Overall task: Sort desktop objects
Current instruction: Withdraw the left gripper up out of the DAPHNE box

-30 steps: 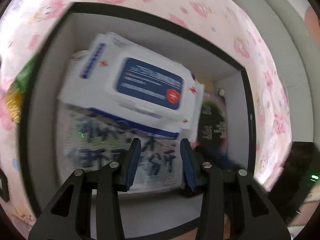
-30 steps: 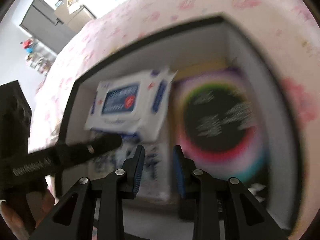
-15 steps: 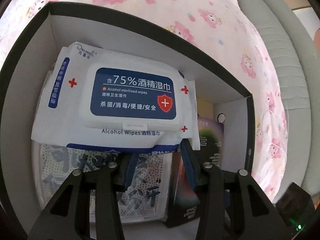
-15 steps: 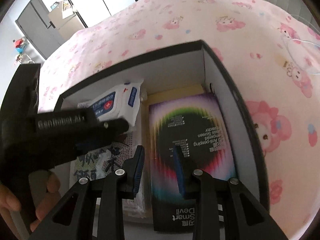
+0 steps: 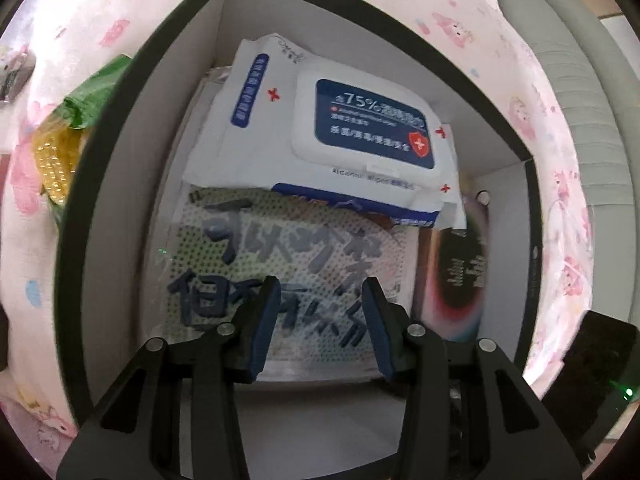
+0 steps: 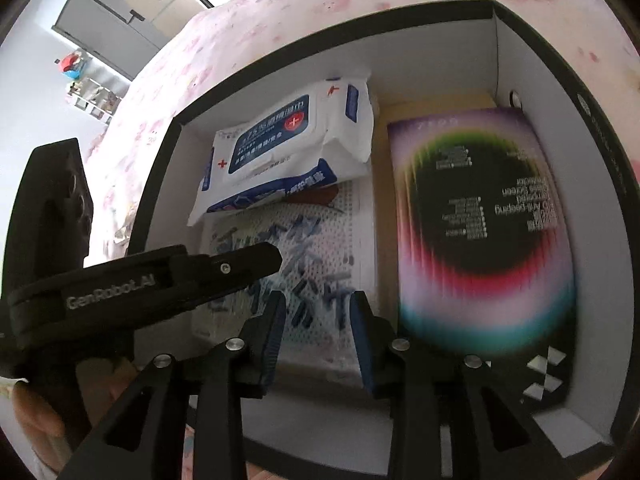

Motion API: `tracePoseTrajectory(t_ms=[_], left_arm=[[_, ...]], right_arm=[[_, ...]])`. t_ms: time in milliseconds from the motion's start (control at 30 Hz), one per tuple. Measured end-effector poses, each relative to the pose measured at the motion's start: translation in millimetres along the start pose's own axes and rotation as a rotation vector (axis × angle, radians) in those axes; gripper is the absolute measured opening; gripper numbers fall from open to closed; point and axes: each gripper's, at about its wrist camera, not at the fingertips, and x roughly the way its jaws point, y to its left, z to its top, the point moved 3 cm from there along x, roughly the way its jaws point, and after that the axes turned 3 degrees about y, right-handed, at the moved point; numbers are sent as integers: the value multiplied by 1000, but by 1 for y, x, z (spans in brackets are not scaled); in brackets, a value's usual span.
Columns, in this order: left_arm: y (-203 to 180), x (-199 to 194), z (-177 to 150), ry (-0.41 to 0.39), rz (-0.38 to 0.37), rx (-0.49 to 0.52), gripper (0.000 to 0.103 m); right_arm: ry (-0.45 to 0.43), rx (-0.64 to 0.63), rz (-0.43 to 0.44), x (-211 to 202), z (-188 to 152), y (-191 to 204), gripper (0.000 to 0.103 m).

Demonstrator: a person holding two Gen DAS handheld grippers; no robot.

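A black box with white inner walls point(image 5: 192, 92) point(image 6: 516, 92) lies on a pink patterned cloth. Inside, a white and blue pack of alcohol wipes point(image 5: 320, 132) point(image 6: 280, 152) rests on a clear packet with dark characters point(image 5: 280, 272) point(image 6: 304, 280). A black and rainbow screen-protector box point(image 5: 460, 280) point(image 6: 480, 240) lies at the right of the black box. My left gripper point(image 5: 320, 300) is open and empty above the clear packet; it also shows in the right wrist view point(image 6: 240, 268). My right gripper point(image 6: 316, 316) is open and empty over the same packet.
A green and yellow packet point(image 5: 68, 132) lies on the cloth point(image 5: 500, 40) left of the box. A grey sofa edge point(image 5: 592, 100) is at the right. A black device with a green light point(image 5: 600, 372) sits at the lower right. A grey cabinet point(image 6: 112, 20) stands far back.
My left gripper has pulled back from the wipes pack, which now lies free on the clear packet. My right gripper has moved closer over the box.
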Motion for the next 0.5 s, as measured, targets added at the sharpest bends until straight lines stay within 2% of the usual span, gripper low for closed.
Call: tracePoseTrajectory(t_ms=[100,300,400,500], left_arm=[[4,0,-4,11,21,-15,43],[-15,-45,-35,-143,-22,125,43],[-22,-75,-62,-260,21,208,43],[-15,-99,-90,-325,46,259,46]], right_arm=[[-59,-34,-79,-5,1,2,29],[-122,-115,-103,-15,-8,20,29],[-167,-123,-79,-33,-17,29,29],[-219,-130,-77,-69,-30,28,29]])
